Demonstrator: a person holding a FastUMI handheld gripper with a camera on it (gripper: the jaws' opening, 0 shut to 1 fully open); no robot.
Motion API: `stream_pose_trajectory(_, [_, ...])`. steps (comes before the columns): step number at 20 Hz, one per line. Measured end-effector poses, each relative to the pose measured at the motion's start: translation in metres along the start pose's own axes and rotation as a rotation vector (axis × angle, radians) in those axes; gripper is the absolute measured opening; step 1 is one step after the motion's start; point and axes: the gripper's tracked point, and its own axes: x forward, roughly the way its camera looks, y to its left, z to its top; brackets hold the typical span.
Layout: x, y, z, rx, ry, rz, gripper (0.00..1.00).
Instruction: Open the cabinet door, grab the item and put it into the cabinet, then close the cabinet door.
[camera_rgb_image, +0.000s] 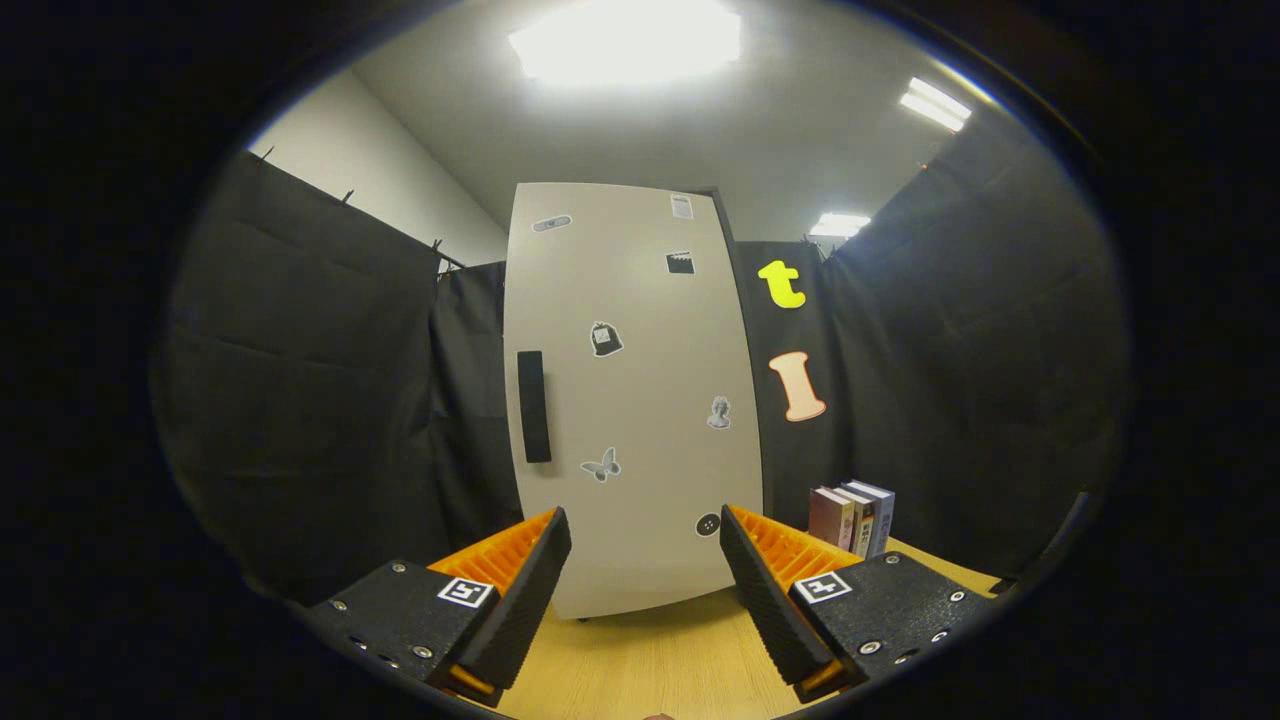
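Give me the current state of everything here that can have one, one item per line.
Cabinet door: shut, black handle on its left side untouched.
Gripper: open, fingers spread, holding nothing, pointed at the door.
Books: standing upright on the wooden table, right of the cabinet.

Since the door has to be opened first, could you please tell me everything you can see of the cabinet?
The cabinet is a tall, pale grey unit standing upright on the wooden table, just beyond the open gripper, whose fingers hold nothing. Its smooth front door is shut. A black vertical handle sits near the door's left edge, and small stickers are scattered over the front. Black cloth hangs behind it; a few books stand to its right, apart from it.
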Motion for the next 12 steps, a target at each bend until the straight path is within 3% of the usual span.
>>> stream_pose_trajectory(12, [0.003, 0.012, -0.022, -0.027, 0.042, 0.021, 0.93])
